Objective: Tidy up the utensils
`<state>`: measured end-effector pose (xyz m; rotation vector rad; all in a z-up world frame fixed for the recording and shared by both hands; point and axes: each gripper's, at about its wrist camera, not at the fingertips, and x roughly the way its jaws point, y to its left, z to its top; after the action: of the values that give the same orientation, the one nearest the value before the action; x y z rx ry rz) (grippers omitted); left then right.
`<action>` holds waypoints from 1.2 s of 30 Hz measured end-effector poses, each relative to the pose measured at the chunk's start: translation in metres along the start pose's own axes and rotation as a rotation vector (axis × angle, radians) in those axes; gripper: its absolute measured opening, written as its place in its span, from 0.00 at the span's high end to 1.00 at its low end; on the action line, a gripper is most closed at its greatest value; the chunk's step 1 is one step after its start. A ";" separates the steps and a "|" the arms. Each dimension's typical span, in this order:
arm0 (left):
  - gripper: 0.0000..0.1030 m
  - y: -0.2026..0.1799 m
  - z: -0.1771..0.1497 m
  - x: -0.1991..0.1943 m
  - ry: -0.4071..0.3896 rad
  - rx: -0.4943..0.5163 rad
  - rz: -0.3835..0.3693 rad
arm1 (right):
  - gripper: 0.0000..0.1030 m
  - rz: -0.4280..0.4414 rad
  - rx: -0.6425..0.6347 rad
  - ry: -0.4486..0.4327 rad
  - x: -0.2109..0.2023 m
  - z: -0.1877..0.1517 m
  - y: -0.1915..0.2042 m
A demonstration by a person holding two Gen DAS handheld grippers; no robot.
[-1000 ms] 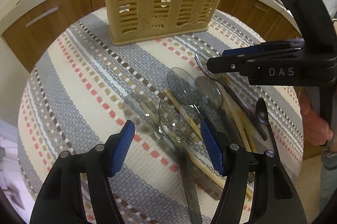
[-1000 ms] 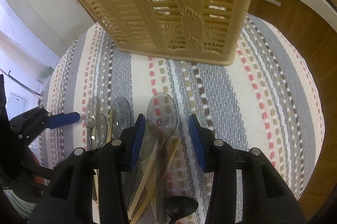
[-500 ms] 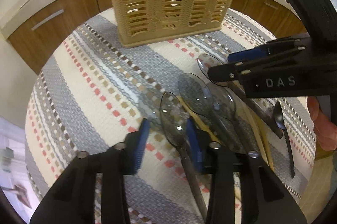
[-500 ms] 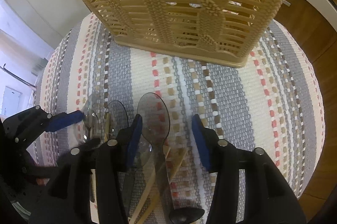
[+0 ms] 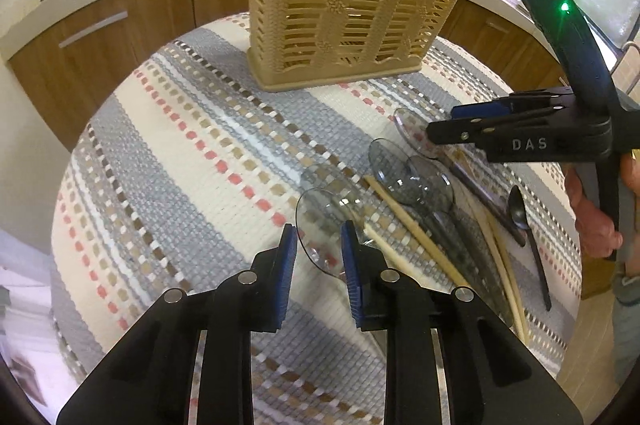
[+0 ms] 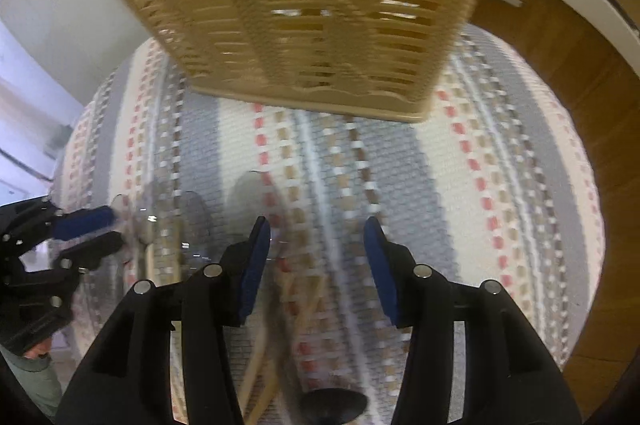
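The left gripper (image 5: 319,239) has narrow jaws that are closing around the bowl of a clear plastic spoon (image 5: 324,221), which lies between the blue pads (image 5: 350,257) near the middle of the striped tablecloth (image 5: 192,161). The right gripper (image 6: 316,237) stands half open above a blurred spoon (image 6: 256,193), gripping nothing. The beige utensil basket (image 5: 344,13) sits by the table's far edge. "DAS" is printed on the right gripper's side.
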<state>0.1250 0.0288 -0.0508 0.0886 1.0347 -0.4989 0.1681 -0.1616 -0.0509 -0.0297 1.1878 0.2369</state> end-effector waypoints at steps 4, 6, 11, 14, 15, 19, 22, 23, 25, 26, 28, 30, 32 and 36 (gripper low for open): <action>0.79 0.015 -0.007 -0.006 0.021 -0.026 0.001 | 0.56 0.028 0.045 -0.003 -0.004 -0.001 -0.009; 0.71 0.019 -0.008 -0.008 0.034 -0.056 -0.045 | 0.56 0.065 0.053 -0.017 -0.012 0.001 -0.012; 0.52 0.011 -0.005 -0.020 0.008 -0.067 -0.069 | 0.55 0.116 -0.012 0.007 -0.019 0.007 0.005; 0.52 -0.006 -0.001 -0.009 0.020 -0.040 0.017 | 0.52 0.107 -0.043 0.036 -0.006 0.011 0.020; 0.52 -0.009 -0.002 -0.006 0.027 -0.035 0.041 | 0.51 0.109 -0.046 0.041 -0.003 0.008 0.019; 0.52 -0.016 -0.001 0.007 0.046 -0.034 0.049 | 0.51 0.110 -0.048 0.059 0.012 0.008 0.023; 0.52 -0.018 0.000 0.011 0.044 -0.034 0.075 | 0.51 0.094 -0.056 0.064 0.014 0.006 0.026; 0.52 -0.017 0.000 0.011 0.043 -0.038 0.074 | 0.51 0.081 -0.067 0.065 0.016 0.007 0.030; 0.52 -0.015 0.001 0.011 0.043 -0.046 0.064 | 0.51 0.059 -0.100 0.067 0.017 0.009 0.039; 0.52 -0.013 0.001 0.011 0.044 -0.050 0.057 | 0.51 0.047 -0.117 0.069 0.020 0.010 0.047; 0.52 -0.009 0.003 0.012 0.048 -0.061 0.037 | 0.51 0.016 -0.140 0.073 0.025 0.010 0.056; 0.52 -0.005 0.009 0.014 0.062 -0.085 0.017 | 0.51 -0.002 -0.146 0.075 0.028 0.012 0.061; 0.52 -0.002 0.013 0.015 0.074 -0.103 0.010 | 0.53 -0.006 -0.136 0.076 0.031 0.015 0.066; 0.52 -0.005 0.021 0.019 0.100 -0.112 0.036 | 0.70 -0.019 -0.128 0.076 0.033 0.019 0.069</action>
<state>0.1474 0.0114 -0.0555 0.0329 1.1547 -0.4061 0.1831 -0.0860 -0.0668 -0.1632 1.2464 0.2966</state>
